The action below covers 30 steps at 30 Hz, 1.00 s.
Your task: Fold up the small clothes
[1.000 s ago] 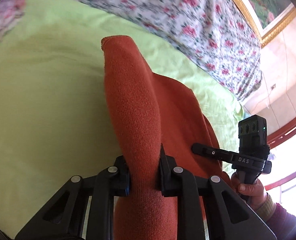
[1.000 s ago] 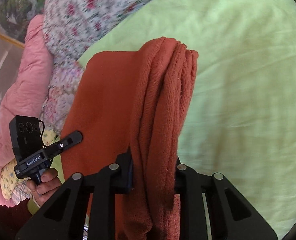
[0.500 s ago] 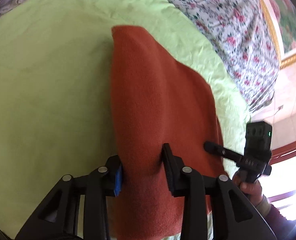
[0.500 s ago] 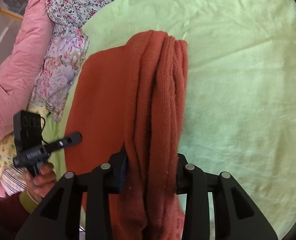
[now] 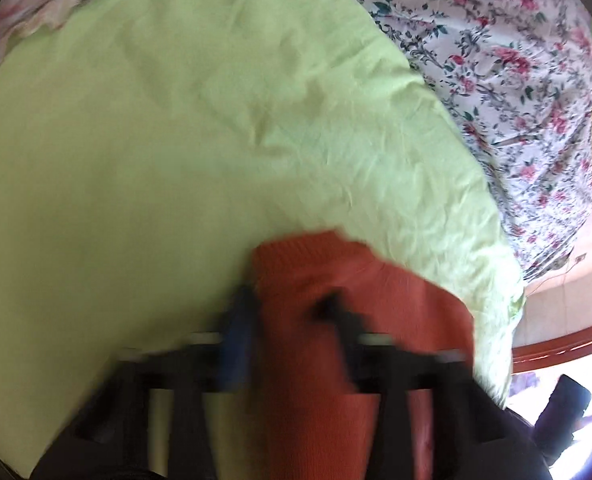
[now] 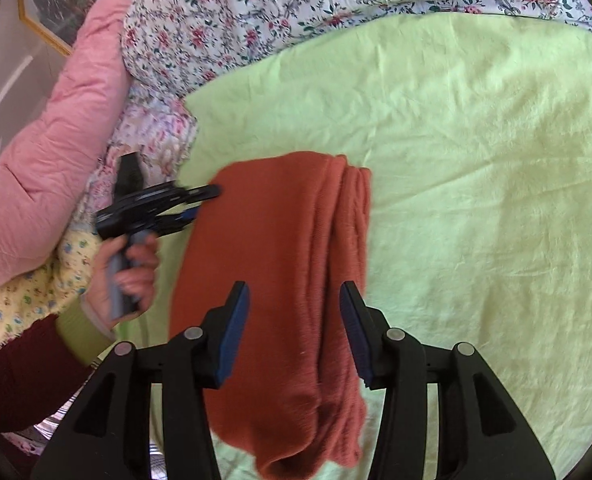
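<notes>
Lying folded on the green sheet (image 6: 476, 140), the sweater (image 6: 279, 248) sits untouched between the opening right gripper (image 6: 293, 330); the left gripper (image 6: 203, 204), at nine o'clock, is closing at its edge, grip unclear.

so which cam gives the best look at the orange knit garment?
Right wrist view: the folded rust-orange knit garment lies sharp and nearly whole on the light green sheet, bunched folds along its right edge. The left wrist view is motion-blurred and shows only one end, partly behind the tool's fingers.
</notes>
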### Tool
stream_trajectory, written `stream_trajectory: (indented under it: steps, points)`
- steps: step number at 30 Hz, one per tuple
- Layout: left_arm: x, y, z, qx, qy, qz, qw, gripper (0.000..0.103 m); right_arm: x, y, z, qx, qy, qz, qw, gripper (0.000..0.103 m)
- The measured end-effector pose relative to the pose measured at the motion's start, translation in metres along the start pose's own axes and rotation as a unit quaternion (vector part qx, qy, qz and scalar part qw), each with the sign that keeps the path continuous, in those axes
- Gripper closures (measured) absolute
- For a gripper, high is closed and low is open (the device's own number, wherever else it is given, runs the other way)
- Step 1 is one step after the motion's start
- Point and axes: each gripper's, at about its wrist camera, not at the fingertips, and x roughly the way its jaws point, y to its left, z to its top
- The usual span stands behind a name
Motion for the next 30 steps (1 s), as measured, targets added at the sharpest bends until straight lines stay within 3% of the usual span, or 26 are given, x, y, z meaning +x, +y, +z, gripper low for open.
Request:
stream_trajectory:
  steps: [5,8,10,17,21,26,28,29,30]
  points:
    - [-0.001,-0.026,0.026,0.046,-0.035,0.039,0.9976,0.096,-0.002,0.002,-0.003,-0.009,0.01,0.004,1.0,0.056]
    - [-0.013,-0.037,0.026,0.065,-0.051,0.078,0.9935,0.091,-0.003,-0.001,-0.005,-0.005,0.014,0.003,1.0,0.056]
    - [-0.027,-0.039,0.018,0.066,-0.058,0.076,0.9932,0.09,0.0,-0.001,-0.004,-0.002,0.016,0.002,1.0,0.056]
    - [-0.078,-0.055,-0.066,0.082,-0.06,0.056,0.9932,0.074,0.018,0.003,0.002,-0.002,0.023,0.003,1.0,0.059]
    - [-0.094,-0.054,-0.125,0.066,-0.045,0.06,0.995,0.068,0.036,-0.001,0.006,0.01,0.035,-0.009,0.999,0.064]
    - [-0.097,-0.041,-0.174,0.046,-0.012,0.066,0.9967,0.063,0.056,-0.013,0.003,0.036,0.054,-0.033,0.997,0.066]
    - [-0.094,-0.038,-0.185,0.044,-0.004,0.072,0.9964,0.063,0.06,-0.017,0.0,0.052,0.053,-0.023,0.997,0.078]
    - [-0.093,-0.038,-0.188,0.043,-0.002,0.072,0.9965,0.063,0.059,-0.016,0.0,0.057,0.052,-0.017,0.997,0.093]
    - [-0.095,-0.039,-0.19,0.04,-0.003,0.07,0.9967,0.063,0.055,-0.014,0.001,0.061,0.046,-0.014,0.997,0.093]
